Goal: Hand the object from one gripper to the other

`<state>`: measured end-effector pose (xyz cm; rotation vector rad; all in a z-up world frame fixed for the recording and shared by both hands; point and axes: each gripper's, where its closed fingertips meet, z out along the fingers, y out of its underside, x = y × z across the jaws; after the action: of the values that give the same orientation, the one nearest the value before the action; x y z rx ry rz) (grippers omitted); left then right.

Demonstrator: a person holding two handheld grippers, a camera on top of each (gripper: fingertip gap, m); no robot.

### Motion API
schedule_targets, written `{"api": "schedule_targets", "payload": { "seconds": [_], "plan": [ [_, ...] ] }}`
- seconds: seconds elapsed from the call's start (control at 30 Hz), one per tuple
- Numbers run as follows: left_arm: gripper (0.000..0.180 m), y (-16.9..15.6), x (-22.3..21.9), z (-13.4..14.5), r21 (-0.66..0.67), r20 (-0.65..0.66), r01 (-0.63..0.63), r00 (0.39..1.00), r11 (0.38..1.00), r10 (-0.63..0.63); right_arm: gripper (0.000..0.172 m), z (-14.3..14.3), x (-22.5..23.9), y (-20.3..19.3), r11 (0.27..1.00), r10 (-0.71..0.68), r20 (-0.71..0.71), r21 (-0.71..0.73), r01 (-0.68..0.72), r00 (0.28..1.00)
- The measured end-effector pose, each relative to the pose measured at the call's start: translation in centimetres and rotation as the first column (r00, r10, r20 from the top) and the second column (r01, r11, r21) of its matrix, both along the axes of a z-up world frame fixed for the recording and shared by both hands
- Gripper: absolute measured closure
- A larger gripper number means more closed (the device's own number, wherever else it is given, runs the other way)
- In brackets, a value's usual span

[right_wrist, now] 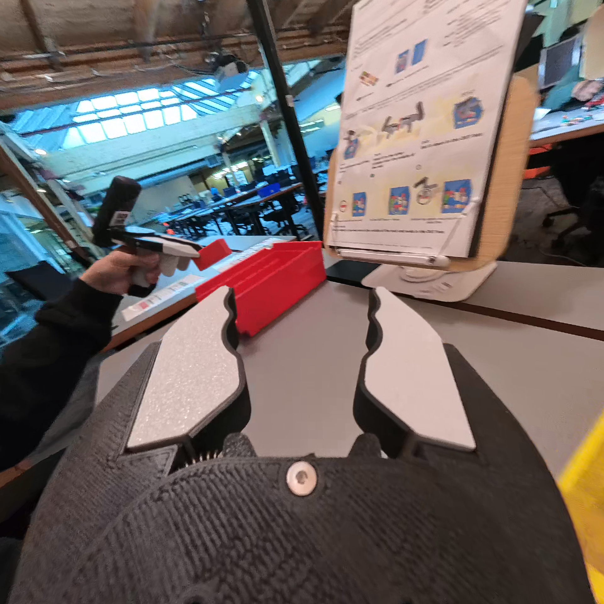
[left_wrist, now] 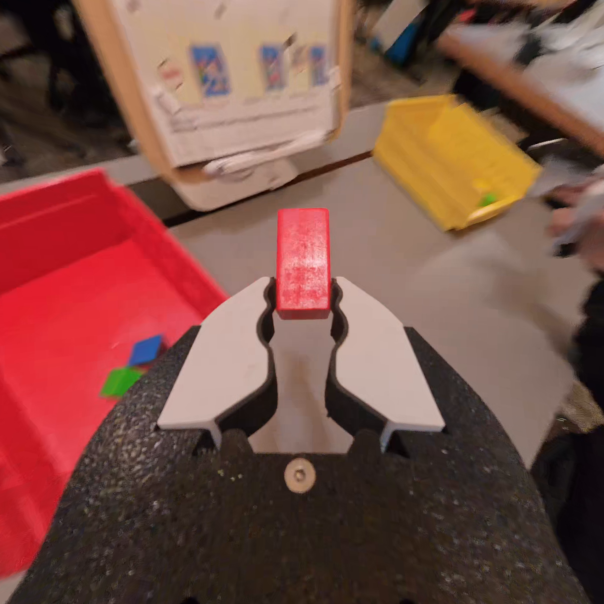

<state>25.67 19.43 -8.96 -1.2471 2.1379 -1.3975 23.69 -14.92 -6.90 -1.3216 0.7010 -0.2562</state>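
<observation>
Both wrist views low over table (right_wrist: 310, 376), sharing red bin (left_wrist: 81, 277), document stand (right_wrist: 425, 130)

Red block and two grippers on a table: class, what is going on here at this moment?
A person works two handheld grippers over a grey table. The left gripper grips a red block near one end, jaws pressed on its sides, held in the air above the table. The right gripper is open and empty, well apart from the block. The handover has not happened yet.

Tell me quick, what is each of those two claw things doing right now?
Left gripper: closed on a red rectangular wooden block, held in the air.
Right gripper: open wide, nothing between its fingers.
</observation>
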Motion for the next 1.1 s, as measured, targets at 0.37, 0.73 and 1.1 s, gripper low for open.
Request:
{"api": "schedule_targets", "payload": {
  "seconds": [0.37,0.73,1.1],
  "plan": [
    [0.150,-18.5,-9.5,5.3,-0.290,0.338,0.563,0.817,0.774,-0.467,0.096,3.1,-6.7,9.1,0.888,0.408,0.108,0.183,-0.421,0.907],
    [0.150,-24.6,-11.5,3.9,-0.315,0.402,0.659,0.744,0.683,-0.534,0.136,4.1,-8.9,9.7,0.829,0.488,0.212,0.190,-0.526,0.847],
    [0.140,-21.0,-8.7,1.4,-0.265,0.319,0.515,0.845,0.815,-0.430,0.136,2.0,0.7,-7.2,0.984,-0.177,0.124,0.010,0.177,0.976]
  ]
}}
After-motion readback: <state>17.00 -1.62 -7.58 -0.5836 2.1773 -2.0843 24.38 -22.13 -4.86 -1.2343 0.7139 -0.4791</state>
